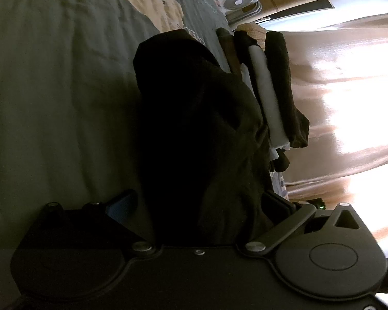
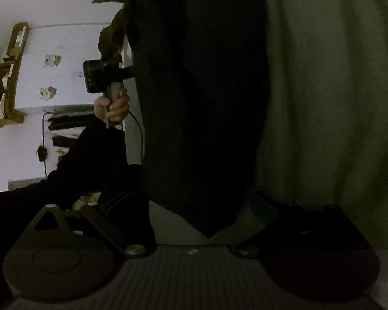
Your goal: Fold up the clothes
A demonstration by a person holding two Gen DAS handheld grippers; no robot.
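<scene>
we hold the dark garment (image 1: pixel 199 134) with both grippers' jaws spread wide around it, mid-fold; next we lay it flat on the bed (image 1: pixel 51 90).

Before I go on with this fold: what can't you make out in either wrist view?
- Left wrist view: the dark garment is near-black; its folds and type are lost in shadow.
- Left wrist view: the left gripper jaws are covered by that cloth.
- Right wrist view: the right gripper jaws' contact with the cloth is too dark to read.
</scene>
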